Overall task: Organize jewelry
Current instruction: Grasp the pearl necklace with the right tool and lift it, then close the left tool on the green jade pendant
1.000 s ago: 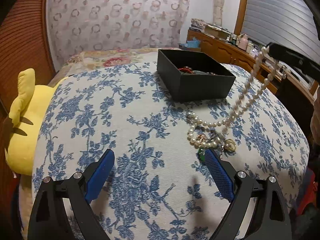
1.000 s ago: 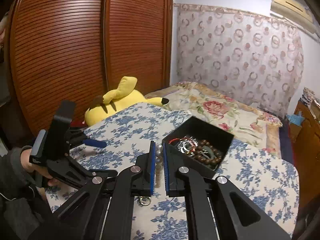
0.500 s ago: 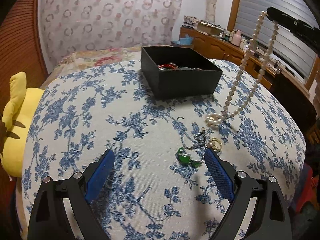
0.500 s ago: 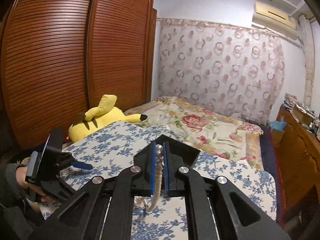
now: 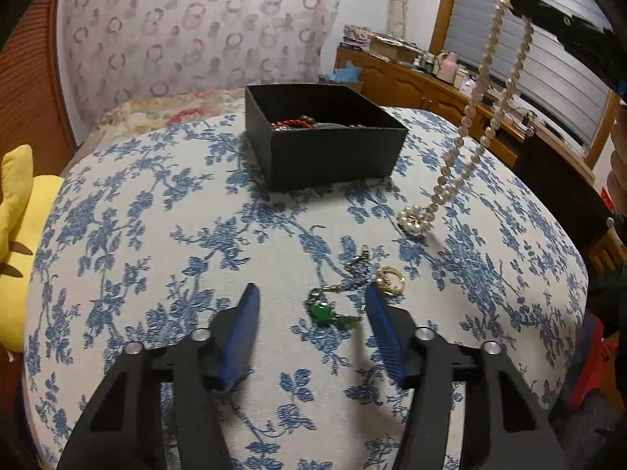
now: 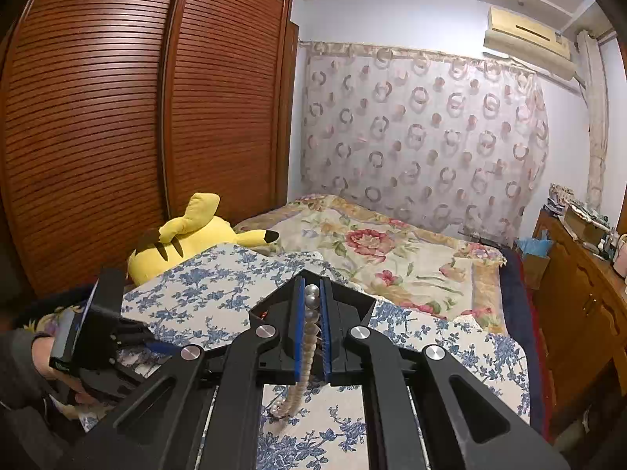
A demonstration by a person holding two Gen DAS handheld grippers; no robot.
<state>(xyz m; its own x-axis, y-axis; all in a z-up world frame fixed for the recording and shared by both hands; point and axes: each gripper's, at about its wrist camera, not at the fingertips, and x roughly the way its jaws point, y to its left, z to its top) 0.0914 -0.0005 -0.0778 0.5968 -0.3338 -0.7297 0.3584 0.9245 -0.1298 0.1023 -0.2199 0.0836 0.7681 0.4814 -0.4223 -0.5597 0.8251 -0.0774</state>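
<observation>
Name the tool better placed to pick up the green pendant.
Left. The left tool is closing around the green pendant, which lies between its blue pads, untouched. The right tool is shut on the pearls.

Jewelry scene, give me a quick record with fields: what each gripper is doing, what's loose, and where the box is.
right gripper: shut on pearl necklace, lower end on the floral cloth
left gripper: jaws closing around green pendant, not yet gripping
loose: gold ring
black box: open, beads inside, beyond the loose pieces
</observation>
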